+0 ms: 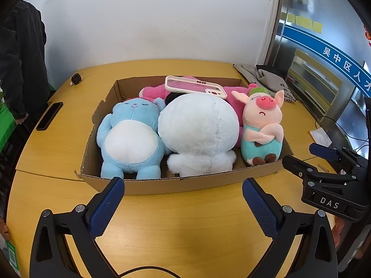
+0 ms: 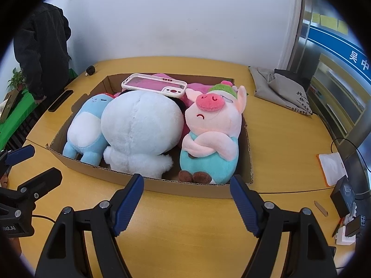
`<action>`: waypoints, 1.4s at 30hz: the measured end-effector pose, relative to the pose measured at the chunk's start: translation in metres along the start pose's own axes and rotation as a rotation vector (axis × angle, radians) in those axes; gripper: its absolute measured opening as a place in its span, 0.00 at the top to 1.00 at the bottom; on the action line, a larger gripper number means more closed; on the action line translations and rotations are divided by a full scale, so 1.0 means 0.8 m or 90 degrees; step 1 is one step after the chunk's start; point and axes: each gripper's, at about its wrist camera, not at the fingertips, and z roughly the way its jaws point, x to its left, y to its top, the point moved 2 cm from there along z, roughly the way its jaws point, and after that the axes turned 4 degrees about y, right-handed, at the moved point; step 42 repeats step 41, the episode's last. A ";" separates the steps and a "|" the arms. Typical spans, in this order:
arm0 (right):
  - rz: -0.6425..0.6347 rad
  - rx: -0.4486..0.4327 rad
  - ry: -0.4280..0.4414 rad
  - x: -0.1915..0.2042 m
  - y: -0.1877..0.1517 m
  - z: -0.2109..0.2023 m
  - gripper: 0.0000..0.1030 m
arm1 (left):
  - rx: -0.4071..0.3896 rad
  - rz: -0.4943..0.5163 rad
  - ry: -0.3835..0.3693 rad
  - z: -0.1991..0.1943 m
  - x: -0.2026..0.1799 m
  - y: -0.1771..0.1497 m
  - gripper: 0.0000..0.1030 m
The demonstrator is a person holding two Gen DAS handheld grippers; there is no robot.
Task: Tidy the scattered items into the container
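While both grippers hang over the near side of the yellow wooden table (image 1: 58, 143), neither has anything in its grasp: the left gripper (image 1: 183, 187) stands with its blue-padded jaws spread wide and only bare tabletop between them, and the right gripper (image 2: 186, 186) is spread much the same, also with nothing held. Each points down toward the near wall of the cardboard box (image 1: 162, 185), which lies flat on the table just beyond the fingertips. Inside the box, side by side and touching, lie a blue plush (image 1: 129, 136) on the left, a large white plush (image 1: 199, 129) in the middle and a pink pig plush (image 1: 263, 125) on the right, the pig wearing a teal outfit and a green cap. Behind them a pink plush (image 1: 153, 91) lies along the far wall, and a white-rimmed phone case (image 1: 197, 86) rests on top of the pile. Outside the box, a dark phone (image 1: 49, 115) lies on the table to the left, a small dark round object (image 1: 76, 78) sits near the far left corner, and a grey cloth bag (image 1: 266, 78) lies at the far right. A person in a dark jacket (image 1: 20, 64) stands at the table's left edge
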 end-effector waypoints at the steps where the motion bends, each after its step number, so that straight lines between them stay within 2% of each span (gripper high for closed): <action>1: 0.000 0.001 0.000 0.000 0.000 0.001 0.26 | 0.000 -0.001 0.000 0.000 0.000 0.000 0.00; 11: 0.004 0.000 0.003 0.002 0.000 0.003 0.26 | -0.021 -0.011 -0.012 -0.003 0.002 -0.002 0.00; 24: 0.009 0.005 0.009 0.001 -0.003 0.010 0.26 | -0.028 -0.019 0.014 0.008 0.005 -0.007 0.00; 31: 0.011 0.000 0.008 0.001 -0.003 0.011 0.26 | -0.009 -0.014 0.024 0.019 0.001 -0.016 0.00; 42: 0.012 0.005 0.012 0.003 -0.006 0.014 0.26 | 0.003 -0.021 0.014 0.019 0.001 -0.023 0.00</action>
